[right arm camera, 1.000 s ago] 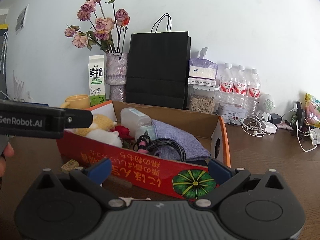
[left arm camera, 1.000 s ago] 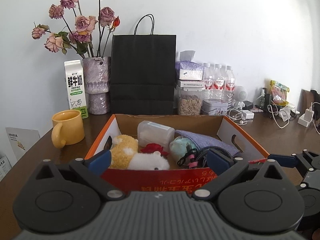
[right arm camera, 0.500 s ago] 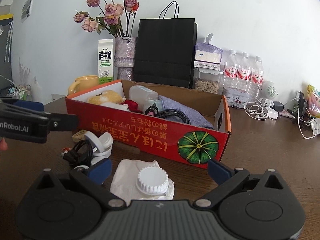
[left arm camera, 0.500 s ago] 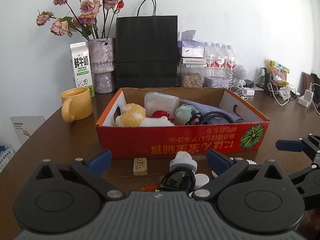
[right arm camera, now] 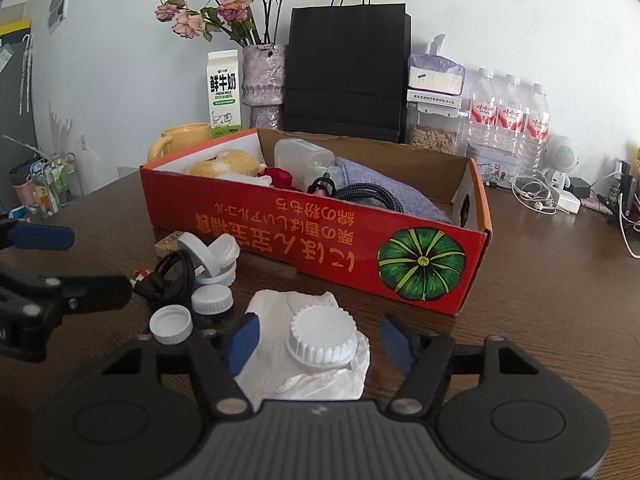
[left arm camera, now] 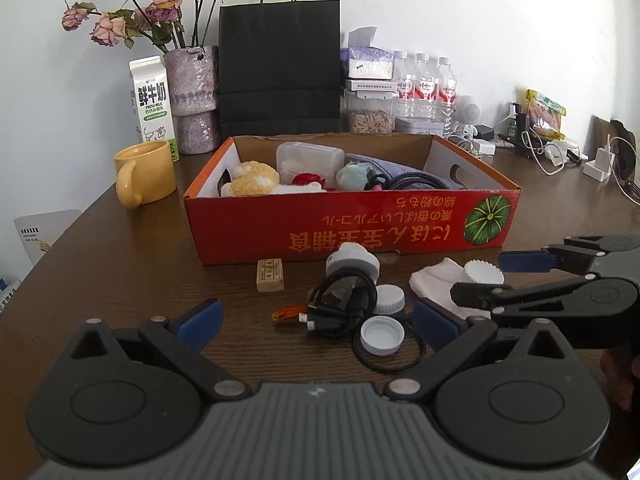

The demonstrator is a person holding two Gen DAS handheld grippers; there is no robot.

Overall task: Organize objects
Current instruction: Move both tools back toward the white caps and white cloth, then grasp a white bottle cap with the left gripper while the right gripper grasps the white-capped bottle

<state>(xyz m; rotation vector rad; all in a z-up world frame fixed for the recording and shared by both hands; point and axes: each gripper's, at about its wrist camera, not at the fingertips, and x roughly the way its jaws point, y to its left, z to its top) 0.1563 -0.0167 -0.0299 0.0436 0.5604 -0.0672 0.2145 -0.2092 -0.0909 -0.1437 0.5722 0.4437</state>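
Note:
A red cardboard box [left arm camera: 352, 220] with a pumpkin picture holds plush toys, a clear container, grey cloth and a cable. In front of it lie a coiled black cable [left arm camera: 340, 308], white caps [left arm camera: 380, 334], a tan block [left arm camera: 270, 275] and a black ring. My left gripper [left arm camera: 316, 320] is open just short of the cable and caps. A ribbed white cap [right arm camera: 322, 340] rests on crumpled white tissue [right arm camera: 280, 364]. My right gripper [right arm camera: 320, 340] straddles that cap, jaws closing, with a gap still showing on each side. The same gripper [left arm camera: 480, 278] appears in the left wrist view.
A yellow mug [left arm camera: 146, 176], milk carton [left arm camera: 152, 100], vase of dried roses [left arm camera: 192, 100] and black paper bag [left arm camera: 280, 68] stand behind the box. Water bottles [right arm camera: 508, 116], a seed jar and chargers with cables [right arm camera: 536, 196] crowd the back right. The left gripper [right arm camera: 100, 264] is close on the right gripper's left.
Both views drew back from the box and tilted down, bringing the loose items in front of it into sight. The right jaws narrowed around the ribbed cap. The left gripper stayed open.

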